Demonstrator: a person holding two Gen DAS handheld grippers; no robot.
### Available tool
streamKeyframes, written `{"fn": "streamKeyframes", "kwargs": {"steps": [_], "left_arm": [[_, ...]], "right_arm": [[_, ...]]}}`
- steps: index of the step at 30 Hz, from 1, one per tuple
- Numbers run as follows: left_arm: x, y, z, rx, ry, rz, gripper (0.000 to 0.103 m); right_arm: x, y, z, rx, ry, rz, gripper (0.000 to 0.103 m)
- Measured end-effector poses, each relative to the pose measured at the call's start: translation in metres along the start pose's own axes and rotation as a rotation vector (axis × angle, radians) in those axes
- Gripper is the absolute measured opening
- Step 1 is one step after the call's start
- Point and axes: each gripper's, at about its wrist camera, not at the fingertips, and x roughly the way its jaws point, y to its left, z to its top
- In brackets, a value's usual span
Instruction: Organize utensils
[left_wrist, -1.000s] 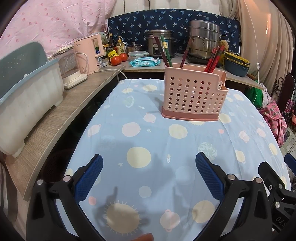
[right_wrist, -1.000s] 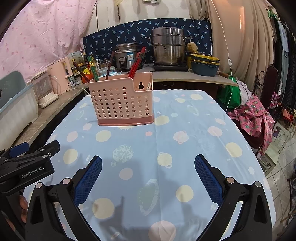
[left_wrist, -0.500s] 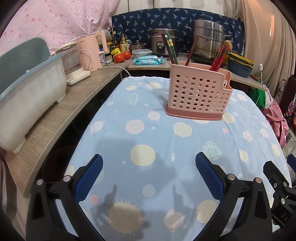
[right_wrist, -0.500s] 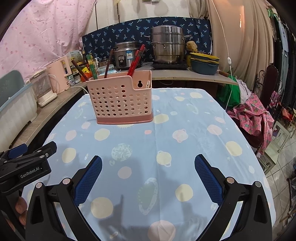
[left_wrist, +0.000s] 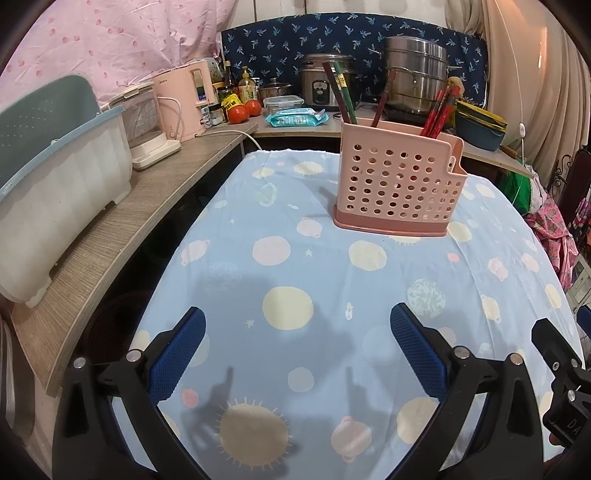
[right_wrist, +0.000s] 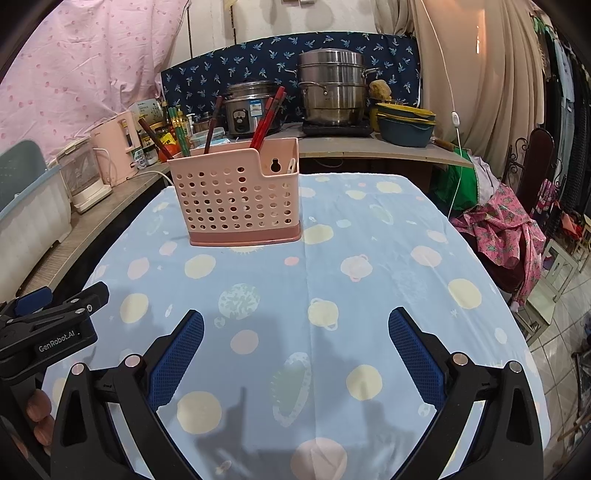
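Left hand-held gripper (left_wrist: 297, 345): blue-padded fingers spread wide apart, nothing between them, hovering over the near part of the tabletop.
Right hand-held gripper (right_wrist: 295, 345): fingers likewise spread wide, holding nothing, over the near part of the tabletop; its black body also shows at the right edge of the left wrist view.
Holder (left_wrist: 399, 186): pink perforated plastic, upright on the far half of the tabletop, well apart from both grippers; a lower compartment at its right end has a keyhole slot in the back wall.
Chopsticks (right_wrist: 267, 116): red ones lean in the holder toward its right end; brown and green ones (left_wrist: 340, 92) stand at the left end, a single dark one between the two groups.
White utensil (right_wrist: 291, 165): only its tip shows in the low right compartment; which kind, cannot tell.
Tabletop (left_wrist: 303, 258): covered by a light blue cloth printed with planets and suns.
Fingertips (right_wrist: 37, 410): a person's, at the lower left of the right wrist view, below the left gripper's body.
Counter (left_wrist: 110, 221): to the left, carrying a pink kettle (left_wrist: 184, 99).
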Motion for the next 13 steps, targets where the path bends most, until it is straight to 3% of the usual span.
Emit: {"fn": "streamKeyframes", "kwargs": {"steps": [13], "left_arm": [[0.0040, 0.0025, 0.0000, -0.002, 0.003, 0.010, 0.096]], "right_arm": [[0.0009, -0.0001, 0.0000, 0.002, 0.005, -0.003, 0.096]]}}
